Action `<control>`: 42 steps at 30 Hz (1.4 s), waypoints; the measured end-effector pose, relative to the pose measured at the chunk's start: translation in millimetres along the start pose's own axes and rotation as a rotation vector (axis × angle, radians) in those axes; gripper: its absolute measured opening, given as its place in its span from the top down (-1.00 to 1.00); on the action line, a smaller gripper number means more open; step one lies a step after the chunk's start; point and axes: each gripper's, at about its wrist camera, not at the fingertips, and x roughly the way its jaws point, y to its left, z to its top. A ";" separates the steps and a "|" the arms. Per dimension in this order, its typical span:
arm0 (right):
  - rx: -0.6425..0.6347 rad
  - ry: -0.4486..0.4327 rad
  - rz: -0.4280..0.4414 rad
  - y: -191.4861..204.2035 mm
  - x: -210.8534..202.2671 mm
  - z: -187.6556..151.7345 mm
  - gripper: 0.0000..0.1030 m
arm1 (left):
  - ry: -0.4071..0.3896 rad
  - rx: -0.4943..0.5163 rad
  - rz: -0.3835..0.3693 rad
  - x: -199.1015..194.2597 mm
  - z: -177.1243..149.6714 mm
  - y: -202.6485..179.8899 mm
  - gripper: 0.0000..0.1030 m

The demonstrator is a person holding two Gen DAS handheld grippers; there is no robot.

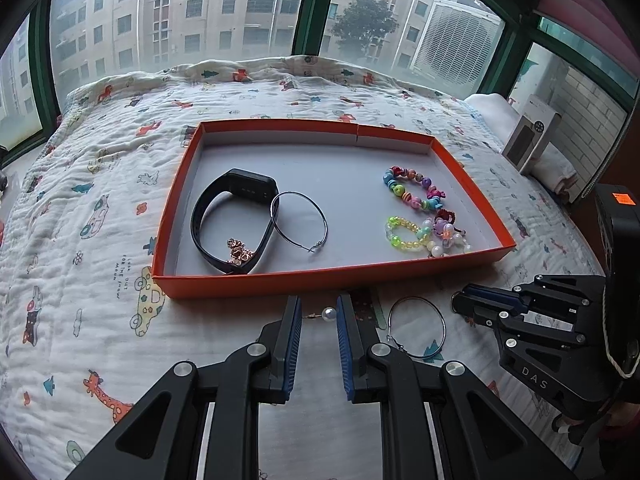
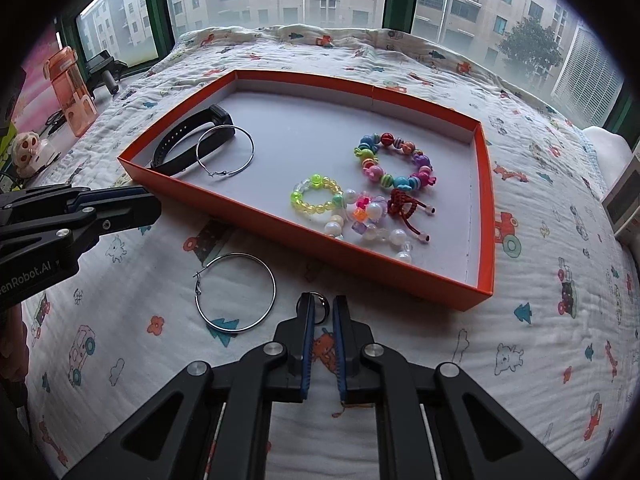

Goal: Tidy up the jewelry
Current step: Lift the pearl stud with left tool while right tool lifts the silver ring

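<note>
- Left gripper [image 1: 319, 316] sits low over the quilt [image 1: 100, 184] just near the tray, jaws narrowly apart with a pearl pin [image 1: 329, 313] between the pads; I read the pearl as framed rather than pinched, since gaps show on both sides of it.
- Right gripper [image 2: 323, 312] has its jaws nearly together around a small dark ring [image 2: 320, 307] near the tray's front wall. I cannot tell whether the pads actually bite the ring or only flank it.
- Already inside the orange tray [image 1: 256, 282]: a black wristband [image 1: 224, 220] with a small gold piece [image 1: 239, 255] lying within its loop on the left, a silver hoop earring [image 1: 298, 219] just right of it, and on the right side a multicolour bead bracelet [image 1: 414, 190], a yellow-green bead bracelet [image 1: 404, 234] and a tangle of pearl and pastel beads [image 2: 372, 220] with a red cord knot [image 2: 404, 202].
- Left outside, as I judge it: the matching loose hoop [image 2: 235, 292] lying flat on the quilt between my two grippers, plus the pearl pin and the ring.
- My estimate is well past halfway; three small pieces remain, and the loose hoop would sit naturally beside its twin on the tray's left side.
</note>
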 end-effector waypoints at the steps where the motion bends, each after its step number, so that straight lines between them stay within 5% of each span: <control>1: 0.003 0.001 0.009 -1.3 -0.7 -0.9 0.78 | 0.000 0.000 0.000 0.1 0.0 -0.3 0.64; 7: 0.031 -0.004 0.042 -5.8 -5.6 -1.5 0.73 | 0.003 -0.001 0.001 0.1 -0.5 -1.4 0.64; 11: 0.007 -0.017 0.054 -2.3 -8.4 -0.6 0.19 | 0.007 -0.004 0.002 1.0 -0.7 -1.7 0.64; 17: -0.031 -0.002 0.036 2.6 -0.3 2.1 0.20 | 0.010 -0.007 0.000 3.7 0.0 0.9 0.64; 20: -0.031 0.002 0.036 2.0 0.3 1.0 0.40 | 0.011 -0.009 0.002 4.3 -0.2 0.8 0.64; 30: -0.081 0.008 -0.005 11.6 2.9 3.7 0.61 | 0.008 -0.014 -0.004 5.2 0.8 4.2 0.64; 42: 0.006 -0.053 0.006 1.5 -30.1 2.6 0.61 | -0.053 -0.013 0.008 -29.9 8.4 1.4 0.64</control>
